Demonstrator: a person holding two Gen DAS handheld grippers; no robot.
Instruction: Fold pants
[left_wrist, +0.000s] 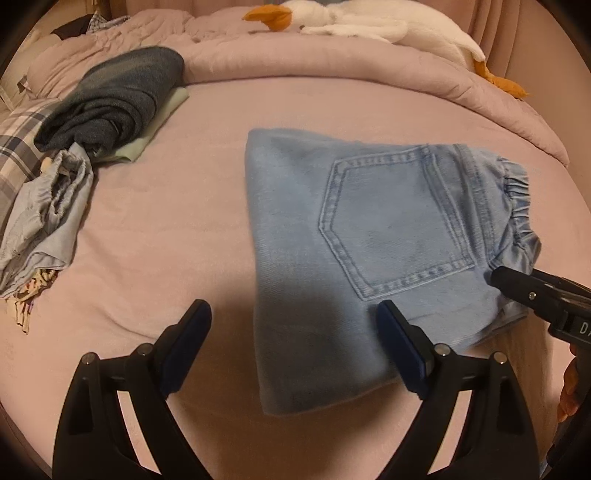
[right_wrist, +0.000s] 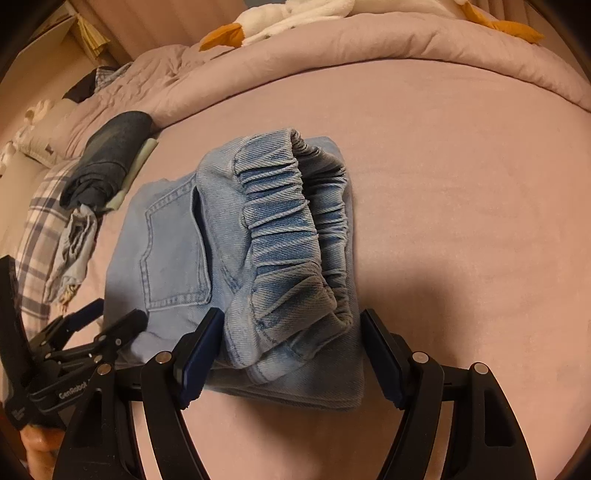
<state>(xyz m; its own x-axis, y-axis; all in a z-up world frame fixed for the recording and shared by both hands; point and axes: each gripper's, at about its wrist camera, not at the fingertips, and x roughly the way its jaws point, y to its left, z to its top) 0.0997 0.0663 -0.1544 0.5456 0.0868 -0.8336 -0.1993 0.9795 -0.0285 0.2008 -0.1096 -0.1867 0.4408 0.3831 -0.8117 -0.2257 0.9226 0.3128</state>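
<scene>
Bed, pink sheet, serves as the work surface; contents listed from left to right as seen from the left wrist view.

Far left edge: plaid cloth, partly covered. Over it, a crumpled pale blue-grey garment, unfolded, with a patterned scrap showing beneath its near end.

Left of centre, further back: dark blue folded garment resting on a pale green folded piece, the two stacked, well apart from the jeans.

Near centre foreground: left gripper, jaws wide apart, nothing clamped. Its left finger stands over bare sheet; its right finger overlaps the near left part of the denim. Contact with the cloth cannot be told.

Centre to right: light blue pants, folded into a compact rectangle flat on the sheet, back pocket uppermost, elastic waistband gathered along the right end.

Right: right gripper, jaws apart, straddling the near corner of the waistband end; the fold lies between the fingers, and the pads do not visibly press it. A hand shows at the lower left of the right wrist view, holding the left gripper.

Rear: rumpled pink duvet along the far side of the bed, with a white plush bird, orange beak and feet, lying on top.
</scene>
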